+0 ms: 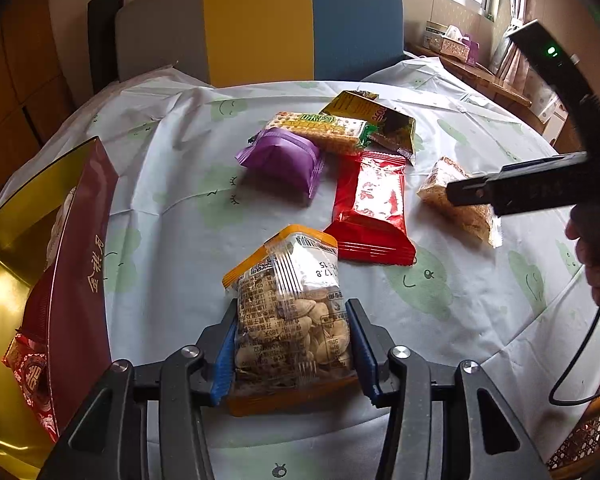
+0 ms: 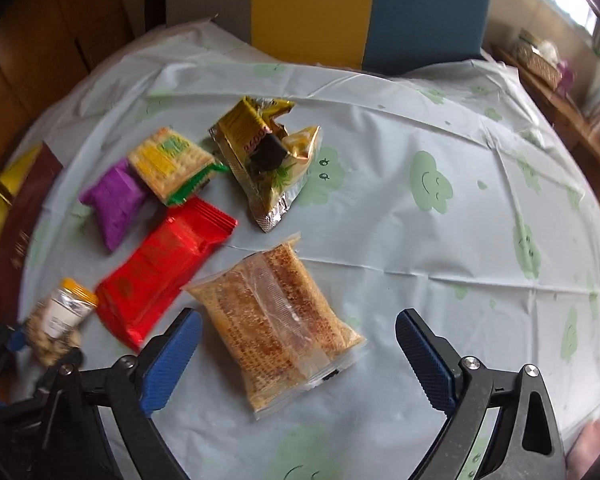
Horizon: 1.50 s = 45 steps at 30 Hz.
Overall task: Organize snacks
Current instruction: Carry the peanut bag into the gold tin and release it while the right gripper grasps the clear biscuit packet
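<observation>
My left gripper (image 1: 292, 340) is shut on a clear, orange-edged bag of seeds (image 1: 292, 312), its blue pads pressing both sides; I cannot tell if the bag is off the cloth. The same bag (image 2: 60, 320) shows at the lower left of the right wrist view. My right gripper (image 2: 298, 320) stands wide open over a clear packet of brown crisp bars (image 2: 276, 312), its pads clear of it. Behind lie a red packet (image 2: 160, 268), a purple packet (image 2: 114, 200), a cracker pack (image 2: 170, 164) and a crumpled gold packet (image 2: 268, 160).
A red-and-gold box (image 1: 72, 260) stands open at the table's left edge, with a small red packet inside. The round table wears a pale cloth (image 1: 180, 240) with green prints. A grey, yellow and blue chair (image 1: 260, 20) stands behind it. A sideboard with a tissue box (image 1: 452, 42) is at the right.
</observation>
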Each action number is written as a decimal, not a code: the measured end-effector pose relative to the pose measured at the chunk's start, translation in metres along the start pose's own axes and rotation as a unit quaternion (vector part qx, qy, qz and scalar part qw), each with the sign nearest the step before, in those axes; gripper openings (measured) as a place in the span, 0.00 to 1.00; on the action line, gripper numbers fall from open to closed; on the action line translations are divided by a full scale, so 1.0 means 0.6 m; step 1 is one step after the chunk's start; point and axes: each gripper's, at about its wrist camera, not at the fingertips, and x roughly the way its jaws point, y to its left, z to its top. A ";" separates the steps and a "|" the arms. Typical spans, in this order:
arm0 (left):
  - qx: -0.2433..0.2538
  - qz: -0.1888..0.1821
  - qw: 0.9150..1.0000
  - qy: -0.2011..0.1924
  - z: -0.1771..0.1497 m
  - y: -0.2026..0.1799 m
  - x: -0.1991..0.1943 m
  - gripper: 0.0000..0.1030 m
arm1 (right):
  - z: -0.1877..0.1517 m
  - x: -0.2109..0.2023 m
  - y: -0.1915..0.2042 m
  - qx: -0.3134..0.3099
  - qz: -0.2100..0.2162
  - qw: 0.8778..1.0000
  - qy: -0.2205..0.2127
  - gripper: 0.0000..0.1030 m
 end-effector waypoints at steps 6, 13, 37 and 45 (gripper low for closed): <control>-0.004 -0.003 1.000 -0.004 -0.002 0.002 -0.001 0.50 | 0.000 0.021 0.013 -0.013 0.025 1.000 0.014 0.59; -0.008 -0.012 1.000 0.005 0.003 0.005 -0.004 0.47 | -0.013 0.030 -0.001 -0.001 0.043 0.999 0.019 0.62; -0.239 0.017 0.971 0.005 0.055 0.381 -0.115 0.47 | -0.018 0.024 0.057 -0.060 -0.013 0.998 -0.006 0.60; -0.227 0.047 0.971 0.052 0.090 0.440 -0.019 0.49 | -0.020 0.021 0.056 -0.062 -0.014 0.998 -0.007 0.60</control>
